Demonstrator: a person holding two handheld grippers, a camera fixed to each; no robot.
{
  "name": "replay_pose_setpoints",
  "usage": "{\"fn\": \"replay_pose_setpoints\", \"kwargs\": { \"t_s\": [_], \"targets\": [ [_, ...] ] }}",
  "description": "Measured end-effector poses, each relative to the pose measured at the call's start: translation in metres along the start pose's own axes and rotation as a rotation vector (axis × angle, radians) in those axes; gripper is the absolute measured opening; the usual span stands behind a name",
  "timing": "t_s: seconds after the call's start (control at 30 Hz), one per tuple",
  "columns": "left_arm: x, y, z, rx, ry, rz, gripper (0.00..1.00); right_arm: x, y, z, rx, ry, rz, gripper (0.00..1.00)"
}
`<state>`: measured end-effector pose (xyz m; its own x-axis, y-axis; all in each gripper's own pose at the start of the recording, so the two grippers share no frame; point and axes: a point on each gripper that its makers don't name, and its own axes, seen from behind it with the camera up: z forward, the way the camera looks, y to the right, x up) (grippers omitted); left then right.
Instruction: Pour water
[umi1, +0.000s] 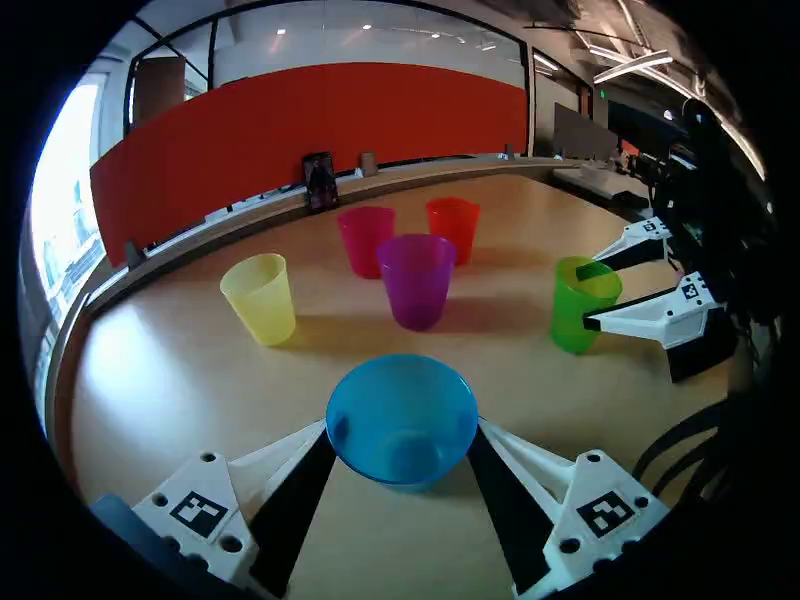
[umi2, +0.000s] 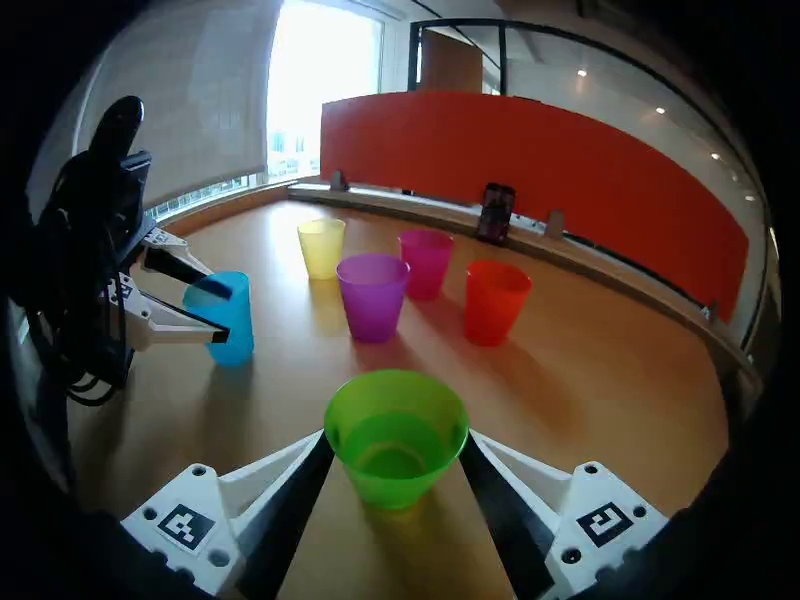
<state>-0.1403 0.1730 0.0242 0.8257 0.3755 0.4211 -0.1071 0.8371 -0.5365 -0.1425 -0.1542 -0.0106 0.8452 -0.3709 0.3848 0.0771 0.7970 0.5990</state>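
Observation:
A blue cup (umi1: 402, 405) stands upright on the wooden table (umi1: 180, 400), and my left gripper (umi1: 401, 438) is shut on it, one finger pressing each side. My right gripper (umi2: 396, 445) is shut on a green cup (umi2: 396, 425) in the same way, also upright on the table. In the left gripper view, the right gripper (umi1: 585, 297) holds the green cup (umi1: 578, 310) at the right. In the right gripper view, the left gripper (umi2: 222, 312) holds the blue cup (umi2: 228, 325) at the left. I cannot tell whether either cup holds water.
Between the held cups stand a yellow cup (umi1: 260, 298), a purple cup (umi1: 416, 280), a pink cup (umi1: 365, 240) and a red cup (umi1: 453, 228), all upright. A red partition (umi1: 300, 130) runs behind the table's far edge, with a small dark object (umi1: 320, 180) on the ledge.

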Motion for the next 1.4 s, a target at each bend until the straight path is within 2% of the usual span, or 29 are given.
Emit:
{"fn": "replay_pose_setpoints", "kwargs": {
  "t_s": [0.37,0.57,0.87,1.03,1.4],
  "targets": [
    [0.0,-0.001,0.005,0.005,0.022,0.003,0.85,-0.003,0.001,-0.001,-0.004,0.001,0.004,0.9],
    [0.0,-0.001,0.007,0.005,0.028,0.024,0.85,-0.004,0.002,-0.002,-0.01,-0.001,0.001,0.91],
    [-0.012,-0.003,0.008,0.018,-0.001,0.029,0.9,-0.005,0.004,-0.004,-0.024,0.001,-0.005,0.92],
    [-0.005,-0.005,0.005,0.023,0.016,0.009,0.9,0.003,0.007,-0.006,-0.036,0.021,0.004,1.0],
    [0.012,-0.003,-0.006,0.016,0.045,0.012,0.92,0.015,0.007,-0.014,-0.043,0.039,-0.003,1.0]
  ]
}}
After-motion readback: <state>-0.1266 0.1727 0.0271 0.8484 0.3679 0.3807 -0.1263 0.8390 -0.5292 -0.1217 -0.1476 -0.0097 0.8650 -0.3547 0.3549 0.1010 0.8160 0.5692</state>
